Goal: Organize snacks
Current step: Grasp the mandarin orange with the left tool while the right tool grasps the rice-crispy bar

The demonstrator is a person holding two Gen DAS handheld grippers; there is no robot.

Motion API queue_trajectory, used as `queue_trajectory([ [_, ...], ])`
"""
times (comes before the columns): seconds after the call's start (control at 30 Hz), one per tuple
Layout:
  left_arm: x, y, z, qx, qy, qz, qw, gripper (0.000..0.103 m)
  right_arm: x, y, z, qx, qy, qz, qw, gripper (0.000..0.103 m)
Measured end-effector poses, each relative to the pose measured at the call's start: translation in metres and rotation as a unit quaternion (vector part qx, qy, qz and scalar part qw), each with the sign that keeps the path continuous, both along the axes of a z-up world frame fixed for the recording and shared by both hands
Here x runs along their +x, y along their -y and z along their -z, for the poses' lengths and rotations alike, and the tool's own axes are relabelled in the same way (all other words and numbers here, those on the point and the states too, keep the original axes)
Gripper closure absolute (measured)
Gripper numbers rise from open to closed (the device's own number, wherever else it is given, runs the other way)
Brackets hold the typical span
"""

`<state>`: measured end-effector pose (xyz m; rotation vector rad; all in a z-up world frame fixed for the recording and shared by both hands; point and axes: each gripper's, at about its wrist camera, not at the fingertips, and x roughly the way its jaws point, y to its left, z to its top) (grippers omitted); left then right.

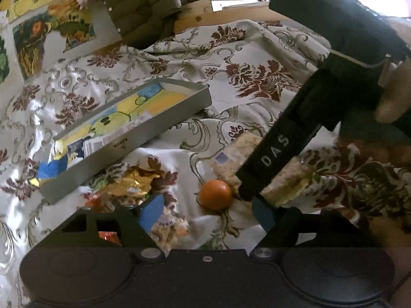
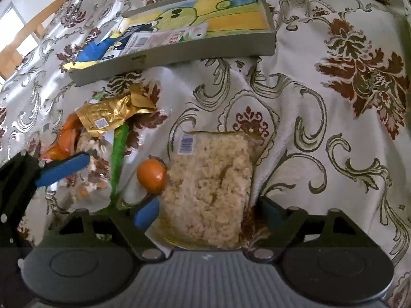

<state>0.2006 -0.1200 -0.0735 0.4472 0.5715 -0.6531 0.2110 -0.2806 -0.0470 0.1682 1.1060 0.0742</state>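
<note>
Cream satin cloth [image 2: 295, 118] with dark red damask flowers and olive scrolls covered the surface. Far across it lay a shallow grey cardboard box lid [image 2: 179, 48] with a yellow and blue cartoon picture inside; a flat packet rested at its left end. Near the middle lay a clear rectangular bag of pale puffed-rice cake [image 2: 210, 187] with a small barcode label at its far left corner. A small round orange mandarin [image 2: 151, 175] touched the bag's left edge. Further left sat a crumpled gold foil wrapper [image 2: 110, 116], an orange packet [image 2: 64, 138] and a green strip [image 2: 118, 159], heaped together.

The right hand-held gripper [image 2: 208, 211] pointed steeply down over the rice-cake bag, its blue-padded jaws partly open on either side of the bag's near end; whether the pads pressed it could not be told. The left hand-held gripper [image 1: 205, 214] hovered partly open and empty above the cloth, with the mandarin just beyond its jaws and the foil wrapper beyond its left finger [image 1: 151, 213]. In the left wrist view, the right gripper's black body crossed the frame from the upper right.
</note>
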Motion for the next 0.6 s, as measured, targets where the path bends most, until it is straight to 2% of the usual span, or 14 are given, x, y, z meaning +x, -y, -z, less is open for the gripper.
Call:
queue_trajectory([
  [0.03, 0.002, 0.001, 0.000, 0.003, 0.002, 0.000, 1.0000, 0.029, 0.000, 0.002, 0.000, -0.002, 0.002, 0.006, 1.000, 0.023],
  [0.1, 0.008, 0.006, 0.003, 0.016, 0.000, 0.001, 0.9999, 0.044, 0.000, 0.008, -0.002, 0.007, 0.004, 0.020, 1.000, 0.028],
  [0.2, 0.015, 0.015, 0.008, 0.039, -0.013, 0.003, 0.9992, 0.056, 0.002, 0.018, -0.003, 0.020, 0.008, 0.041, 0.999, 0.031],
  [0.37, 0.023, 0.027, 0.014, 0.054, -0.011, 0.010, 0.9984, 0.057, 0.004, 0.025, -0.007, -0.001, 0.026, 0.062, 0.998, 0.032],
  [0.5, 0.034, 0.033, 0.023, 0.053, -0.036, -0.001, 0.9979, 0.055, 0.007, 0.026, -0.005, 0.007, 0.024, 0.064, 0.998, 0.032],
  [0.6, 0.033, 0.035, 0.028, 0.057, -0.028, 0.000, 0.9980, 0.055, 0.010, 0.028, -0.001, 0.017, 0.018, 0.067, 0.997, 0.029],
])
